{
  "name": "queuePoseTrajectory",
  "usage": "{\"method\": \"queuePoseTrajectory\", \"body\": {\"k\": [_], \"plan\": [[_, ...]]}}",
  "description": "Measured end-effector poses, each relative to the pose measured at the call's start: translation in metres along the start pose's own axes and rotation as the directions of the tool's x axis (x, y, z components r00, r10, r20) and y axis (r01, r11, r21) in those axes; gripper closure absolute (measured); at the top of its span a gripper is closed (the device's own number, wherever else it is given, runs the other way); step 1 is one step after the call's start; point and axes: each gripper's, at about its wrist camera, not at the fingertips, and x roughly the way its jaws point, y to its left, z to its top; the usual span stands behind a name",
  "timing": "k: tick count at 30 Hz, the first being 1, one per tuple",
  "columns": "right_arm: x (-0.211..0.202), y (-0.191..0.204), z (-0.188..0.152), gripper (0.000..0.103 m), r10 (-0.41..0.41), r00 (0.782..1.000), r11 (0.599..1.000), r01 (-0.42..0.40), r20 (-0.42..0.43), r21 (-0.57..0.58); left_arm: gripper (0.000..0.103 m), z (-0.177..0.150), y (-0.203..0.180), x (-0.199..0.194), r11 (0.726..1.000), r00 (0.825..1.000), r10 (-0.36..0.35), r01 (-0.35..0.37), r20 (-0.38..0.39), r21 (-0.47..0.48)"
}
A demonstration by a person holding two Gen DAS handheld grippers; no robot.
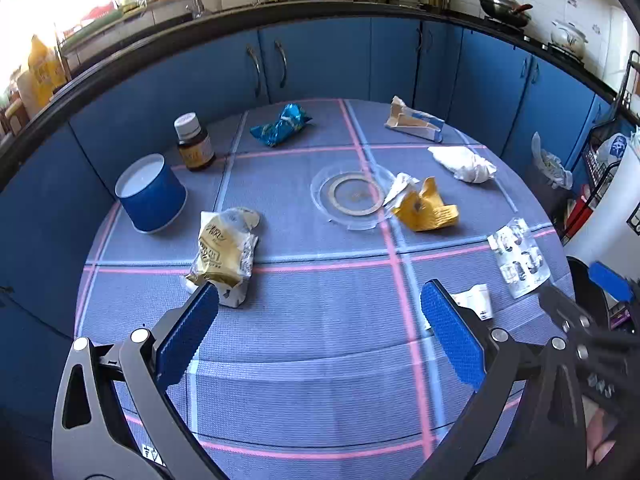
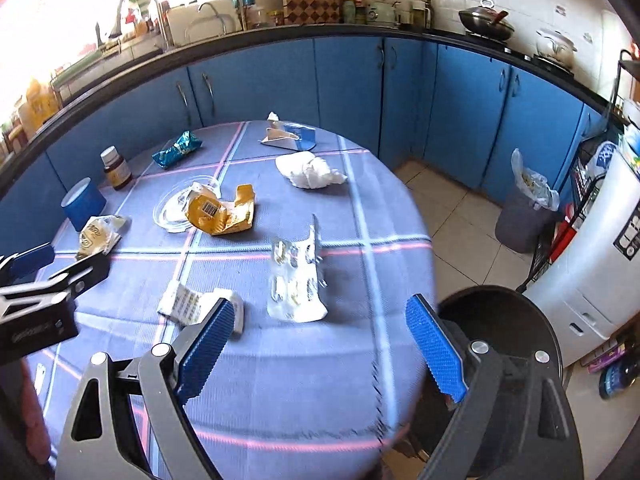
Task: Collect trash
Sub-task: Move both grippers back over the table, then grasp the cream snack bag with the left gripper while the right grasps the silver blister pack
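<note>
Trash lies scattered on a round table with a blue checked cloth (image 1: 320, 320). A gold snack wrapper (image 1: 226, 254) lies just beyond my open, empty left gripper (image 1: 320, 304). A blister pack (image 2: 296, 276) lies just ahead of my open, empty right gripper (image 2: 320, 316), with a folded leaflet (image 2: 200, 306) by its left finger. Farther off lie a yellow wrapper (image 1: 424, 208), a clear plastic lid (image 1: 352, 196), a white tissue wad (image 1: 464, 162), a blue foil wrapper (image 1: 280, 124) and a torn carton (image 1: 414, 120). A black bin (image 2: 500, 324) stands at the table's right edge.
An upturned blue paper cup (image 1: 152, 194) and a brown pill bottle (image 1: 194, 142) stand at the table's left. Blue kitchen cabinets (image 1: 320, 60) curve behind the table. A grey bin with a plastic bag (image 2: 524, 212) and a white appliance (image 2: 592, 272) stand on the floor at right.
</note>
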Motion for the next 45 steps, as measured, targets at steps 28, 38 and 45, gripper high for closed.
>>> {"method": "queuePoseTrajectory", "body": {"k": [28,38,45], "plan": [[0.071,0.018,0.029,0.067,0.002,0.99,1.0,-0.005,-0.14,-0.021,0.03,0.012,0.083,0.09,0.988,0.992,0.054,-0.069,-0.113,-0.14],[0.044,0.016,0.03,0.071,0.035,0.994,0.999,-0.037,-0.107,-0.014,0.062,0.014,0.081,0.066,0.986,0.996,-0.001,-0.013,-0.088,-0.165],[0.013,0.007,0.026,0.071,0.034,0.997,0.999,-0.034,-0.069,-0.01,0.063,0.02,0.06,0.029,0.993,1.0,-0.013,0.01,-0.024,-0.122]]}}
